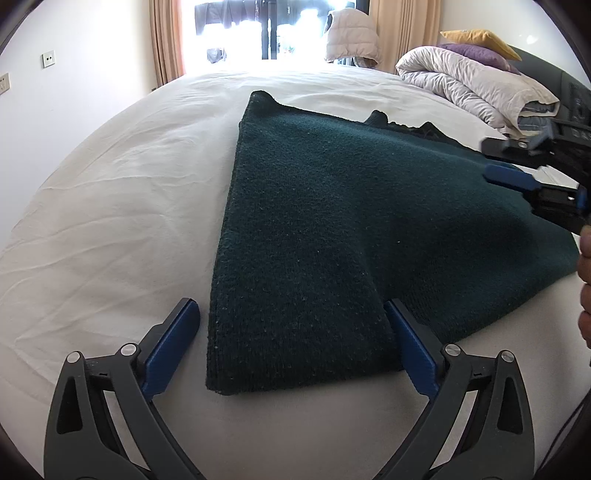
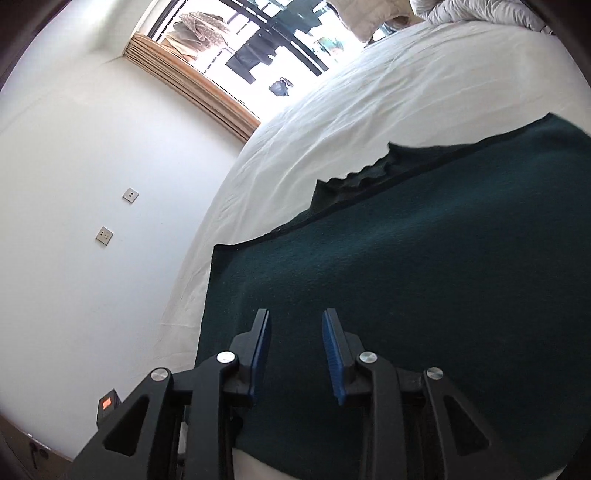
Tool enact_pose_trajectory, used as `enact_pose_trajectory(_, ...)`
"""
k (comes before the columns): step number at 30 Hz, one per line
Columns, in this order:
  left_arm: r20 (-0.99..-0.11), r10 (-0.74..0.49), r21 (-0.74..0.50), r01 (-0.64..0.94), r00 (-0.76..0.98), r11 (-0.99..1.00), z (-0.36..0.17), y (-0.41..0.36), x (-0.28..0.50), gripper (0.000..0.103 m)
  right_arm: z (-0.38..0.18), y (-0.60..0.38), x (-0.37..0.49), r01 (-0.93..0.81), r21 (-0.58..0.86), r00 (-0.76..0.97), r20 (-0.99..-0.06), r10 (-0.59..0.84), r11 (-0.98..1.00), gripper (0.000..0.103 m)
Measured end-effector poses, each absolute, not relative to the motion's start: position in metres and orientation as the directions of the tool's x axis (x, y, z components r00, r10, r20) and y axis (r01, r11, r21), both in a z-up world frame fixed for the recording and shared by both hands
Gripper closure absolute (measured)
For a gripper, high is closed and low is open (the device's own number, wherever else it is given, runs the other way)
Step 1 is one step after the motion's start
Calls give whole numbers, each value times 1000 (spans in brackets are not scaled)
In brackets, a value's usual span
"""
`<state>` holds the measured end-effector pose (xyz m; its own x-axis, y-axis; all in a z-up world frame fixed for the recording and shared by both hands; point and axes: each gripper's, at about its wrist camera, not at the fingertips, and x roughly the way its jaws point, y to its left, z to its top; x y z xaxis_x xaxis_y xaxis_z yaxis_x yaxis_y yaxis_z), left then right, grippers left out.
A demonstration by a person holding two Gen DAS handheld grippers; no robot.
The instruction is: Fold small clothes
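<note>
A dark green knitted garment point(image 1: 369, 206) lies on the white bed sheet point(image 1: 110, 206), with a folded flap running down toward the camera. My left gripper point(image 1: 291, 310) is open wide and straddles the near end of that flap; its pads point(image 1: 177, 339) do not press on it. In the left wrist view my right gripper point(image 1: 493, 162) comes in from the right edge, over the garment's right side. In the right wrist view the right gripper point(image 2: 295, 317) stands open a little above the green garment point(image 2: 424, 277), with nothing between its blue pads point(image 2: 332, 343).
A rolled duvet point(image 1: 476, 85) with purple and yellow pillows sits at the bed's far right. A person's hand point(image 1: 585, 277) shows at the right edge. A bright window point(image 1: 258, 29) with curtains lies beyond the bed. A white wall point(image 2: 92, 166) with sockets runs along the bed's left.
</note>
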<state>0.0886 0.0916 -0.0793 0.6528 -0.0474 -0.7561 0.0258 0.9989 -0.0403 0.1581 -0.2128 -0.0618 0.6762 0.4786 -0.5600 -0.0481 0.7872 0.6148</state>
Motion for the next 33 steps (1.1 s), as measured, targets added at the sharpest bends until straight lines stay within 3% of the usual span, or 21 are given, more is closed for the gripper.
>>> enact_pose_trajectory(8,-756,-47,-40,25,652,999,-80,92,86,0,-79,-260,176,15,692,696,-525,489,722,78)
enact_pose_trajectory(10,-756,-44,-37,25,653,999,-80,92,85,0,-79,-289,182,54,720,723,-506,470,691,86)
enact_pose_trajectory(13,-756,-44,-36,25,653,999,-80,92,85,0,-76,-336,179,124,736,764,-499,409,665,93)
enact_pose_trajectory(17,-757,-43,-36,25,653,999,-80,92,84,0,-75,-399,167,237,740,817,-502,282,630,95)
enact_pose_trajectory(19,-756,-43,-36,25,653,999,-80,92,85,0,-79,-428,157,272,750,837,-493,236,604,103)
enact_pose_trajectory(24,-756,-44,-37,25,653,999,-80,89,88,0,-90,-478,123,322,799,886,-444,136,508,103)
enact_pose_trajectory(28,-758,-43,-36,25,651,999,-80,89,89,0,-81,-495,92,466,737,857,-513,-43,490,103)
enact_pose_trajectory(29,-757,-43,-36,24,651,999,-80,89,89,0,-76,-495,82,487,725,849,-523,-70,487,101)
enact_pose_trajectory(30,-758,-44,-37,24,651,999,-81,89,90,0,-68,-492,73,489,712,850,-518,-93,503,88)
enact_pose_trajectory(31,-758,-45,-38,25,651,999,-81,89,90,0,-58,-482,63,463,706,864,-494,-96,536,83)
enact_pose_trajectory(33,-757,-45,-38,24,652,999,-81,89,91,0,-41,-452,49,353,712,903,-428,-24,607,80)
